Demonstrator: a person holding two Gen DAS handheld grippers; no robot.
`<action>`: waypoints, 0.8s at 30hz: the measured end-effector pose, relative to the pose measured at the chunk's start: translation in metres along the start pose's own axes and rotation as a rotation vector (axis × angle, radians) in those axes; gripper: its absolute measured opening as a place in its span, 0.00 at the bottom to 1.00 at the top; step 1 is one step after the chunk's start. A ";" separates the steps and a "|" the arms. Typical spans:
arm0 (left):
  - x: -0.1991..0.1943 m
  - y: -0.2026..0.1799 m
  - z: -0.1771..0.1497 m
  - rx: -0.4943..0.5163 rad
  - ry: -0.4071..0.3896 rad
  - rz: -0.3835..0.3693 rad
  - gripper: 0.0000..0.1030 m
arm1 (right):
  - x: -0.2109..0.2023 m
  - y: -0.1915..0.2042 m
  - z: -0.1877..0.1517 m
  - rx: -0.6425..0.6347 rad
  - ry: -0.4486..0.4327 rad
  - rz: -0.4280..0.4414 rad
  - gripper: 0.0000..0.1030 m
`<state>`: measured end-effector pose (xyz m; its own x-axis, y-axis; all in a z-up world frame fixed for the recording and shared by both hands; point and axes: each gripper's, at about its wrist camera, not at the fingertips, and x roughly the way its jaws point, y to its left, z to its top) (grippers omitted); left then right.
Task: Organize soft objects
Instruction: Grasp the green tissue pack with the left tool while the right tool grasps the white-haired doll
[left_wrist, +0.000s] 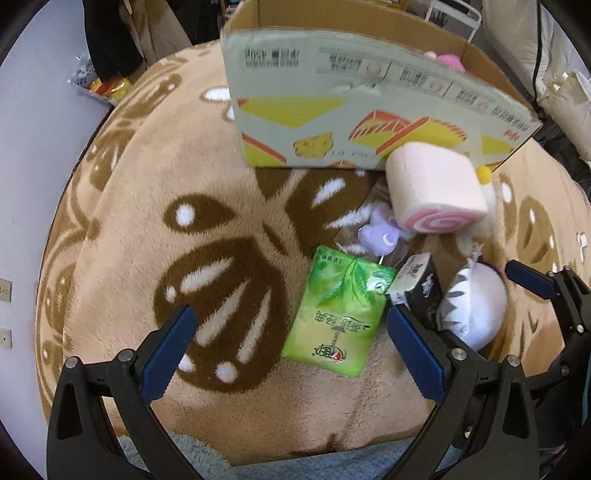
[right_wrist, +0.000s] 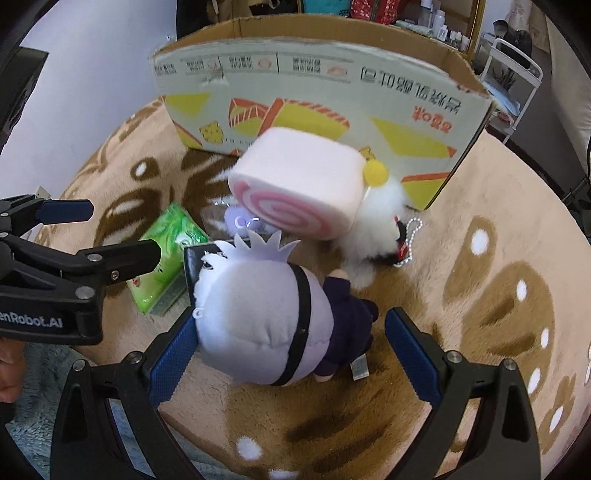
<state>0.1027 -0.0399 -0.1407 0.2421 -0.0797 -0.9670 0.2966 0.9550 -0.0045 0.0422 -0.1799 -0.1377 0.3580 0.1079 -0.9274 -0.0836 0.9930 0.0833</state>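
**Around the edges of the plush blanket**

A tan fleece blanket (left_wrist: 122, 206) with dark brown and white cartoon patterns covers the surface. At ten o'clock in the left wrist view, a small heap of snack packets (left_wrist: 101, 85) in red, yellow and white lies beside a pale wall (left_wrist: 33, 155). At one o'clock in the right wrist view stands a white wire rack (right_wrist: 517, 70), with bottles (right_wrist: 439, 22) on a shelf behind it. A blue-grey fuzzy cloth (left_wrist: 155, 452) shows at six o'clock.

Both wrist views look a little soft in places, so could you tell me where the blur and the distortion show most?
Left wrist view: the cardboard box is smeared, its print unreadable, and its straight edges bow from the fisheye; the green tissue pack stays sharp. Right wrist view: the pink roll plush is slightly blurred, the white-haired doll is crisper.
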 end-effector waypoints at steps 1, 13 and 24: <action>0.003 0.001 0.000 -0.004 0.013 -0.006 0.98 | 0.000 0.000 -0.001 -0.002 0.004 -0.003 1.00; 0.025 0.000 -0.004 0.004 0.077 -0.007 0.98 | 0.007 -0.001 -0.001 0.010 0.027 -0.001 1.00; 0.038 -0.001 0.002 0.000 0.108 -0.060 0.84 | 0.010 0.004 0.000 0.005 0.039 -0.005 1.00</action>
<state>0.1136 -0.0447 -0.1770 0.1225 -0.1054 -0.9868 0.3078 0.9494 -0.0632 0.0454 -0.1753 -0.1468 0.3215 0.1011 -0.9415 -0.0770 0.9938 0.0804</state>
